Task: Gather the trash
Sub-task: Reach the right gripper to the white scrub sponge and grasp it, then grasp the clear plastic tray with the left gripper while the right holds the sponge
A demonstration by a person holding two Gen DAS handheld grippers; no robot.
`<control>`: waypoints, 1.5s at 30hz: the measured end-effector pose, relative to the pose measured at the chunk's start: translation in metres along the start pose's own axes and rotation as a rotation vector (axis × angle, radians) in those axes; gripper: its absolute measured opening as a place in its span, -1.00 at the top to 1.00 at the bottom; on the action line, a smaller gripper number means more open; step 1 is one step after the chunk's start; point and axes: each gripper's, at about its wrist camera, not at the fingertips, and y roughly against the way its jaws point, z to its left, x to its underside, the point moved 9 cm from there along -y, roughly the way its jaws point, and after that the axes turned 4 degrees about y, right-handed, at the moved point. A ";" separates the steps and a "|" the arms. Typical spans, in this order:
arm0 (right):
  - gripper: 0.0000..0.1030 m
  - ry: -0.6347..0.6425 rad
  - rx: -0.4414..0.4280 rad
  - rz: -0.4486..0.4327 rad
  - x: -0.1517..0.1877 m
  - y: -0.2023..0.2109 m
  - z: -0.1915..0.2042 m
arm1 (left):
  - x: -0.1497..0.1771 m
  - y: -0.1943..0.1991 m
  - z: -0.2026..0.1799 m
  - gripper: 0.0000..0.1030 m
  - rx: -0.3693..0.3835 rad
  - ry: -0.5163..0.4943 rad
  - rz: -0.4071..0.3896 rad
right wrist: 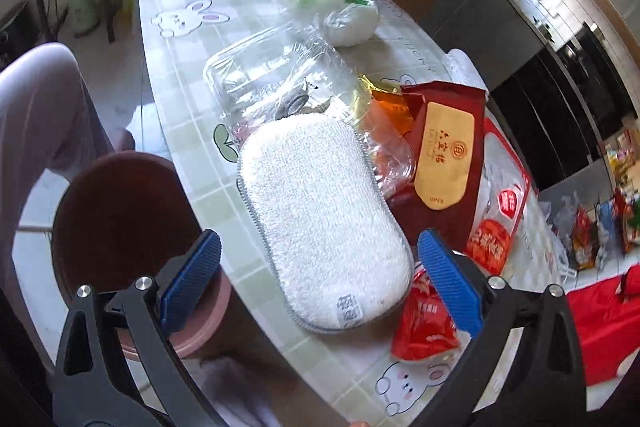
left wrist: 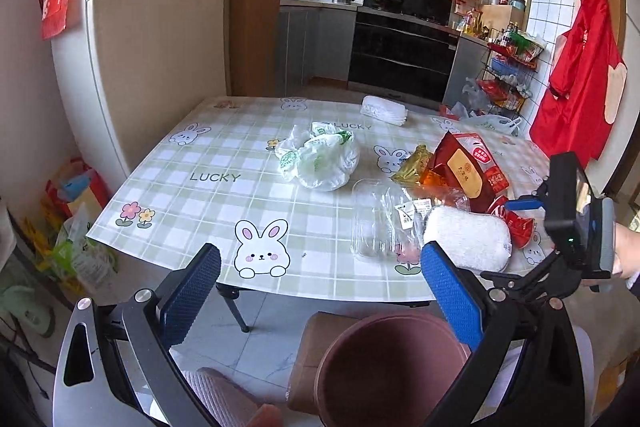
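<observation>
Trash lies on the checked table point(left wrist: 224, 203): a crumpled white-green plastic bag point(left wrist: 320, 159), a clear plastic tray point(left wrist: 376, 219), a dark red pouch point(left wrist: 468, 171), a gold wrapper point(left wrist: 414, 165) and a small red wrapper point(left wrist: 518, 225). A white sponge pad point(left wrist: 468, 243) lies by the table's near edge. A brown bin point(left wrist: 392, 367) stands below the table edge. My left gripper point(left wrist: 320, 291) is open and empty above the bin. My right gripper point(right wrist: 320, 267) is open around the near end of the sponge pad point(right wrist: 324, 211), with the red wrapper point(right wrist: 424, 323) beside its right finger.
A folded white cloth point(left wrist: 384, 109) and another plastic bag point(left wrist: 492, 123) lie at the table's far side. A fridge point(left wrist: 160, 47) stands left, a kitchen stove point(left wrist: 404, 39) behind, a storage rack point(left wrist: 508, 75) and a red apron point(left wrist: 580, 75) right. The person's legs point(right wrist: 44, 115) are near the bin point(right wrist: 128, 235).
</observation>
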 end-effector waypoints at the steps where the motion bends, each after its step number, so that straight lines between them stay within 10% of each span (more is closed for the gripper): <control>1: -0.89 0.037 -0.002 0.008 -0.004 -0.006 0.001 | 0.000 -0.001 0.001 -0.91 0.004 0.007 0.003; 9: -0.89 0.225 -0.034 0.132 -0.015 -0.050 0.017 | 0.003 -0.003 0.010 -0.91 0.008 0.035 0.014; 17: -0.88 0.060 -0.087 0.183 -0.011 -0.067 0.005 | 0.006 -0.008 0.011 -0.91 0.030 0.049 0.033; 29: -0.72 -0.227 -0.139 -0.043 -0.016 -0.018 -0.013 | 0.012 -0.021 0.005 -0.91 0.043 0.048 0.052; 39: -0.72 -0.759 -0.074 -0.325 0.021 0.045 -0.036 | 0.019 -0.051 -0.006 -0.90 0.080 0.067 0.122; 45: -0.72 -0.910 -0.043 -0.346 0.049 0.054 -0.040 | 0.022 -0.084 -0.021 -0.86 0.097 0.036 0.185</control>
